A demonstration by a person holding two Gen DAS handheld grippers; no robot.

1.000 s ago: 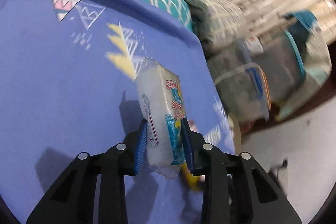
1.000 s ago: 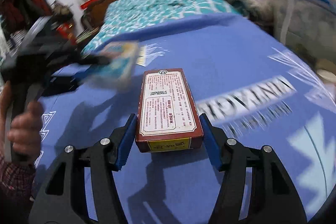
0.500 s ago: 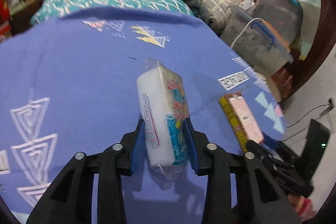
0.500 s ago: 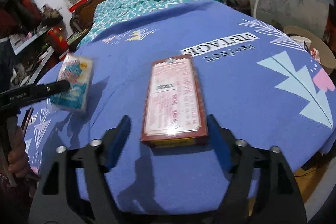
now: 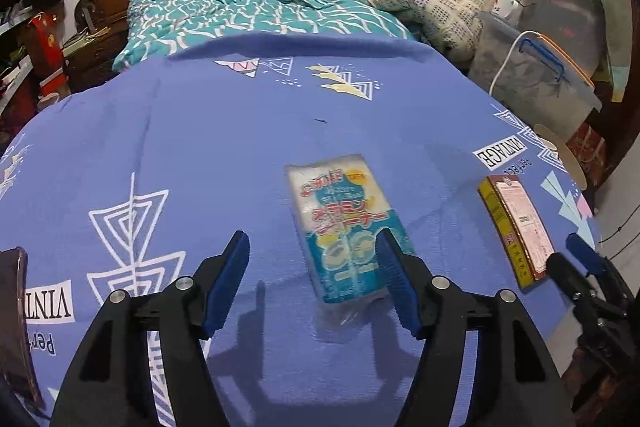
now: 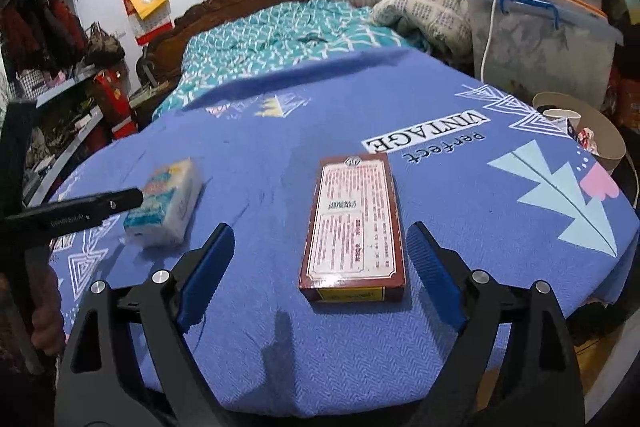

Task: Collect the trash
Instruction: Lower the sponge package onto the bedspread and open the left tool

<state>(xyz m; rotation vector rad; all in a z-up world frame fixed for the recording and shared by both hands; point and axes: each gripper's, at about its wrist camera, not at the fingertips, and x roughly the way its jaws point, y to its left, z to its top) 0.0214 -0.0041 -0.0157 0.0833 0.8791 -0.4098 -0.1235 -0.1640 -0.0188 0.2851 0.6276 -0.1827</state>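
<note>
Now, sponge pack (image 5: 347, 227): lying flat on the blue cloth (image 5: 200, 147), released.
Left gripper (image 5: 316, 281): your jaws have just been opening, pads clear.
Red box (image 6: 352, 223): flat between your right gripper (image 6: 320, 267), whose jaws have just been opening too.
Risk: both pieces lie uncollected near the cloth's edge; a nudge could drop them.

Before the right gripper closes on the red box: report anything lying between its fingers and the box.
Nothing visible. The red box lies flat on the blue cloth between the open jaws of the right gripper, bare cloth on both sides. The sponge pack lies apart, towards the left gripper.
</note>
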